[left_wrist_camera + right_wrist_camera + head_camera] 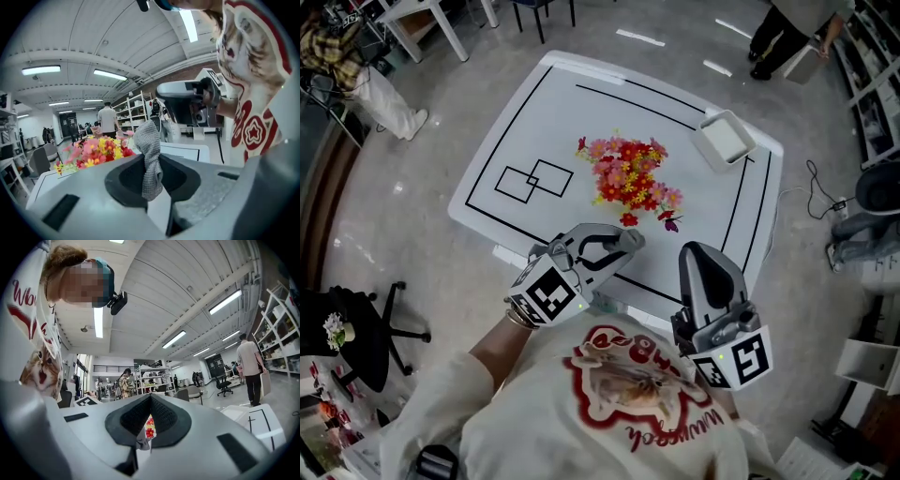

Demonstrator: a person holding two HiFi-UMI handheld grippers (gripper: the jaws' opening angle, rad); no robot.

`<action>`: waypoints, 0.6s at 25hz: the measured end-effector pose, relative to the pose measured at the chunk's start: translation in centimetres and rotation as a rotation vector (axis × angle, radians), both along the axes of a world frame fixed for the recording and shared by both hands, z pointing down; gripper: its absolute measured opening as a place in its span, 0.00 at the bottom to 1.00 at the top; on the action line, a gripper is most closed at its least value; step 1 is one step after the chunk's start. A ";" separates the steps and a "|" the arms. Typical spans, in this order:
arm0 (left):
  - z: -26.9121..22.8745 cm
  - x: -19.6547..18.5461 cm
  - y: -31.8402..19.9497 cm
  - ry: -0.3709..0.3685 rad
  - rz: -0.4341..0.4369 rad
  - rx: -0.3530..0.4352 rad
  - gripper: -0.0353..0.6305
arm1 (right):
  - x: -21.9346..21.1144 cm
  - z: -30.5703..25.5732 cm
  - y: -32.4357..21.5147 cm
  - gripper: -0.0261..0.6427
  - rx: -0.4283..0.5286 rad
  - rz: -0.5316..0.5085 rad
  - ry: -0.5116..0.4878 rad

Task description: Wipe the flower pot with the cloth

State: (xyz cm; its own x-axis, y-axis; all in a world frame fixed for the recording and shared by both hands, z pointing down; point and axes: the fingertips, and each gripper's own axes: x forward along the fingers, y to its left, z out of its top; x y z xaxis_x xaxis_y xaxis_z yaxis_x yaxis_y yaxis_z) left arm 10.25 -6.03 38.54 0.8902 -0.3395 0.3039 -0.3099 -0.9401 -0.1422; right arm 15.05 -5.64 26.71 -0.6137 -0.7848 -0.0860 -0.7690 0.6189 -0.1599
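L gripper (619,246) clamped on cloth (151,157); R gripper (705,258) closed, empty afaict. Both over near bench (534,112) edge. Pot (630,178) sits mid-bench, hidden under blooms. Tip: R steadies pot low, L wipes wall w/ light pressure.

The person is holding both handheld grippers close in front of the chest (628,394). The grey plastic left gripper (623,242) is lying tilted, its black-and-white marker cube (547,292) toward the body and its jaws pointing forward and to the right. Those jaws are pressing together on a grey waffle-weave cloth (151,159), which is sticking up between them. The bare left wrist (511,326) is bending outward. The grey right gripper (701,253) is pointing straight ahead, jaws drawn together to a thin slit.
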 end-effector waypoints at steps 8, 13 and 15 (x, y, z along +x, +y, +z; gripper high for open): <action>-9.9 -0.2 -2.8 0.200 -0.078 0.096 0.13 | 0.4 -3.0 -0.7 0.04 0.087 -0.003 0.046; -15.4 -0.6 -3.8 0.377 -0.105 0.054 0.13 | 0.1 -6.1 -1.2 0.04 0.154 -0.015 0.084; -16.9 -0.5 -3.8 0.405 -0.093 0.060 0.13 | -0.3 -7.3 -1.2 0.04 0.177 -0.032 0.096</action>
State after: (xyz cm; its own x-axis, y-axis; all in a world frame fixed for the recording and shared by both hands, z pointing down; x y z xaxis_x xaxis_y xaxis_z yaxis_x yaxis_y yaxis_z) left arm 9.71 -9.85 21.66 0.8983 -0.4308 -0.0868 -0.4355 -0.8990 -0.0450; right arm 14.70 -6.81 19.41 -0.6501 -0.7427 -0.1605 -0.7550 0.6552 0.0263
